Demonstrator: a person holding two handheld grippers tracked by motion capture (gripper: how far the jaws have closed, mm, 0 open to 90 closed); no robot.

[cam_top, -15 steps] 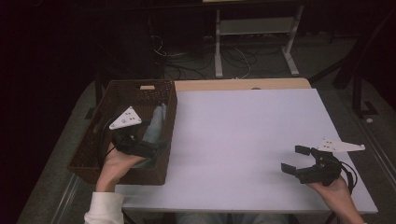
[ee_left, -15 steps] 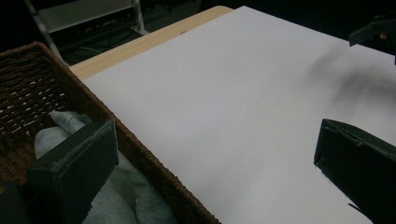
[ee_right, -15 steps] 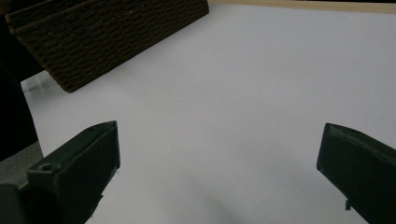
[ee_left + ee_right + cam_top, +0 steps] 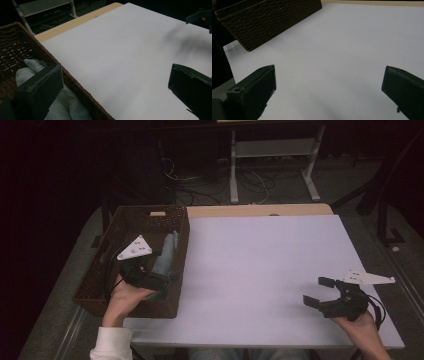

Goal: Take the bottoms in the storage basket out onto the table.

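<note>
Compared with the frame half a second earlier, little has shifted: the left gripper (image 4: pixel 162 276) remains over the near right part of the brown woven basket (image 4: pixel 95 275), and the right gripper (image 4: pixel 317 292) remains above the near right part of the white table (image 4: pixel 260 265), both in much the same poses. Left gripper, high view: held in the person's left hand (image 4: pixel 122 297), jaws pointing toward the basket's right wall, just above a pale grey-blue cloth (image 4: pixel 165 252) that lies along that wall inside the basket. Left gripper view: the two black jaws stand wide apart with nothing between them; the left jaw hangs over the bunched cloth (image 4: pixel 62 105) and the basket rim (image 4: pixel 75 83), the right jaw over bare table (image 4: pixel 120 57). Whether the left jaw touches the cloth cannot be told. Right gripper, high view: held in the person's right hand (image 4: pixel 362 327), well apart from the basket, jaws aimed leftward across the table. Right gripper view: jaws spread wide and holding nothing, with bare table (image 4: pixel 342 50) beneath them and the basket's outer wall (image 4: pixel 269 20) far off at upper left. A strip of tan wood (image 4: pixel 255 210) borders the table's far edge.
</note>
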